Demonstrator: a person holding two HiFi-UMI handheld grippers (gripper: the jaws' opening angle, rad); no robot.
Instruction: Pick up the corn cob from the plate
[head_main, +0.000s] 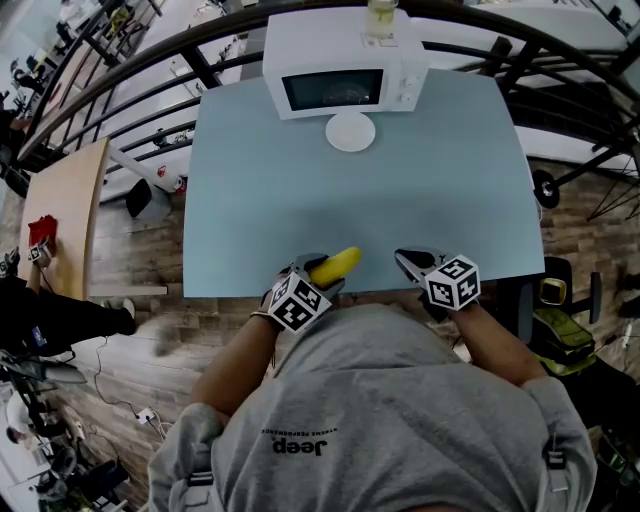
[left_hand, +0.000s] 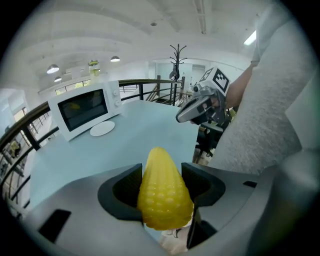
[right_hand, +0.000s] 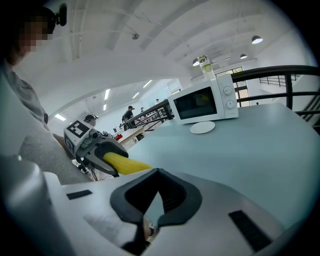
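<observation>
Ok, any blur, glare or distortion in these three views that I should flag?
Head view: the fisheye lens bows the edges of the table, and the light is even. Left gripper view: corn cob sharp, dark vignette at the corners. Right gripper view: same vignette, bright ceiling lamp, mosaic patch top left.

The head view looks steeply down from above the person's grey sweatshirt (head_main: 400, 430) onto the whole pale blue rectangular table (head_main: 360, 200). At the table's far edge stands the white box-shaped microwave oven (head_main: 345, 62), with the small round white plate (head_main: 350, 132) just before it. The left gripper view sits low at the table's near edge, close behind the left gripper (left_hand: 162, 187), whose jaws clamp the yellow corn cob (left_hand: 164, 195) that fills its foreground. It faces across the table toward the microwave and catches the right gripper (left_hand: 183, 116) at its right. The right gripper view sits equally low behind its own jaws and faces the same microwave and plate, with the left gripper at its left. All three views share the table, microwave and plate.
</observation>
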